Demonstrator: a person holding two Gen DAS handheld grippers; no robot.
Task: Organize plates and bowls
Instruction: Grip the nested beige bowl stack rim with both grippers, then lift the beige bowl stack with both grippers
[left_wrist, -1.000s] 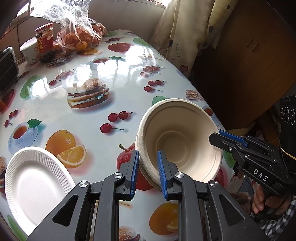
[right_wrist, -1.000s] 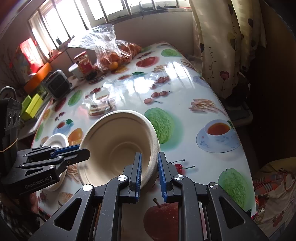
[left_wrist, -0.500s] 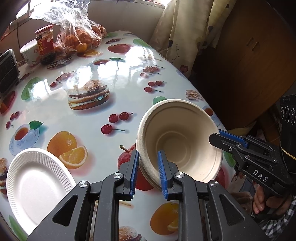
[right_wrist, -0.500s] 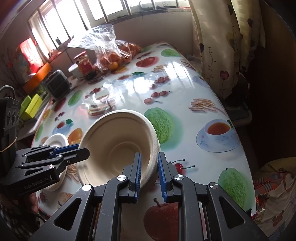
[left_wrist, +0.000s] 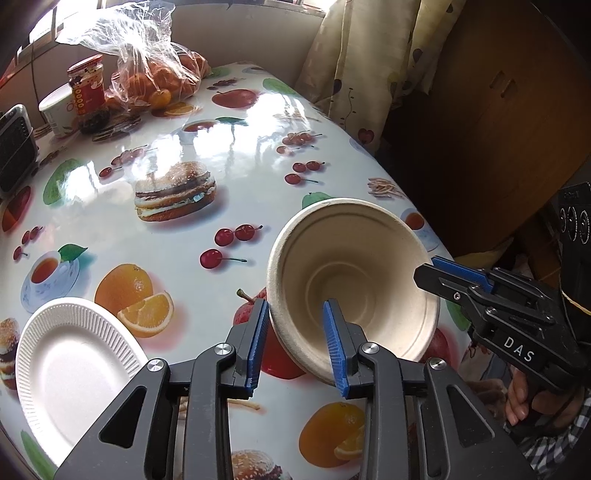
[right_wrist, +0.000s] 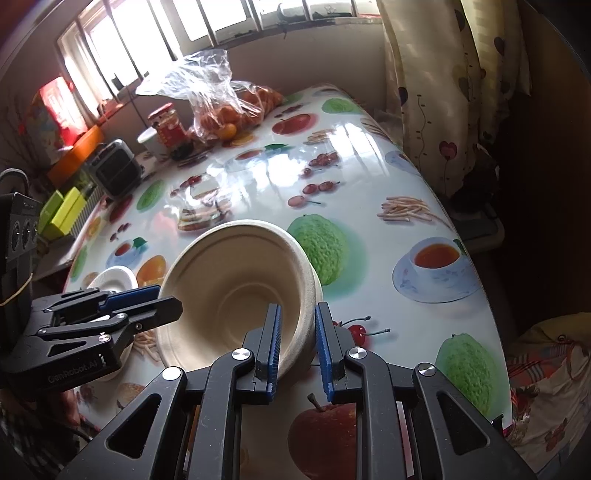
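A stack of beige paper bowls (left_wrist: 354, 280) is held tilted above the table near its right edge; it also shows in the right wrist view (right_wrist: 236, 295). My left gripper (left_wrist: 297, 341) straddles the near-left rim with its jaws spread wider than the rim. My right gripper (right_wrist: 297, 347) straddles the opposite rim, its jaws close around it. A white ribbed paper plate (left_wrist: 70, 365) lies flat at the table's front left, also in the right wrist view (right_wrist: 114, 278).
The oval table (left_wrist: 229, 147) has a glossy fruit-print cloth. At the back stand a bag of oranges (left_wrist: 155, 74), a red jar (left_wrist: 86, 86) and a white cup (left_wrist: 57, 109). A curtain (left_wrist: 354, 62) and dark wooden furniture are to the right.
My left gripper's jaws have opened from their clamp on the bowl rim. The right gripper's jaws look slightly wider too. The bowls have barely moved.
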